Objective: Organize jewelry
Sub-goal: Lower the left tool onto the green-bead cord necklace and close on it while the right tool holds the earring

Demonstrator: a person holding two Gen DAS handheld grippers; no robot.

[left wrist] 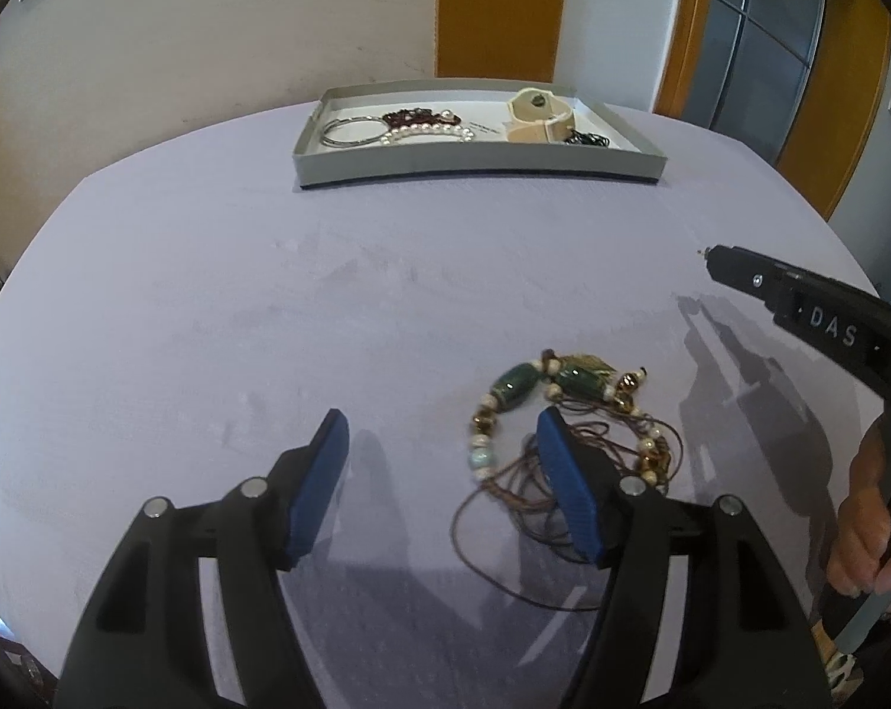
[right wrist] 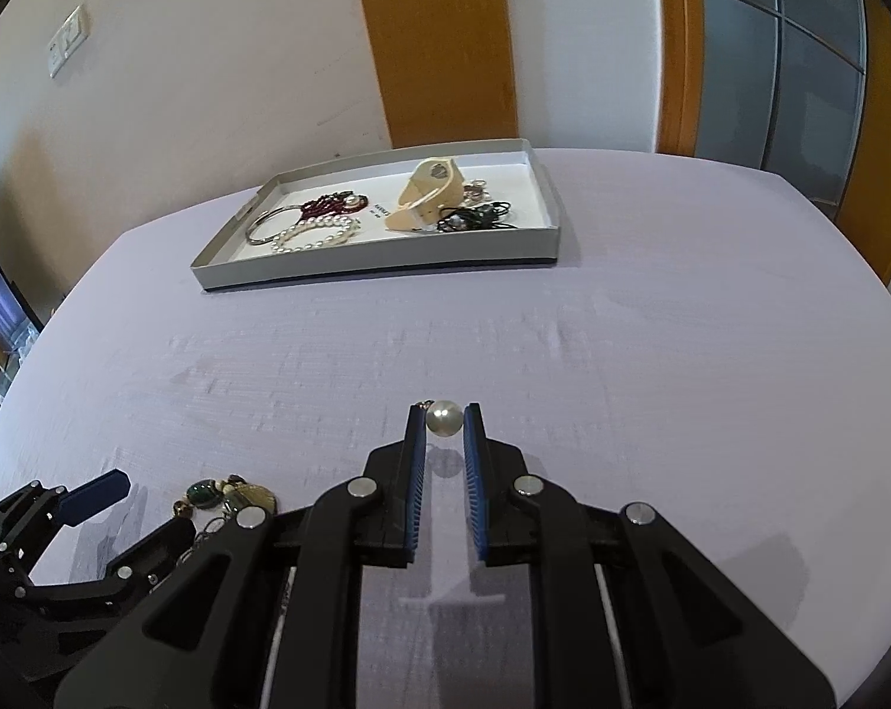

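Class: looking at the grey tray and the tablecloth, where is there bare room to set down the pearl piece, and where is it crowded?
Inside the grey tray, the near right corner, right of the black cord tangle, looks bare. The lavender cloth between tray and hand-held grippers is free. Crowded: the tray's left half, with metal ring, pearl strand and dark red beads; also around the beaded necklace.

Tray behind — necklace in front
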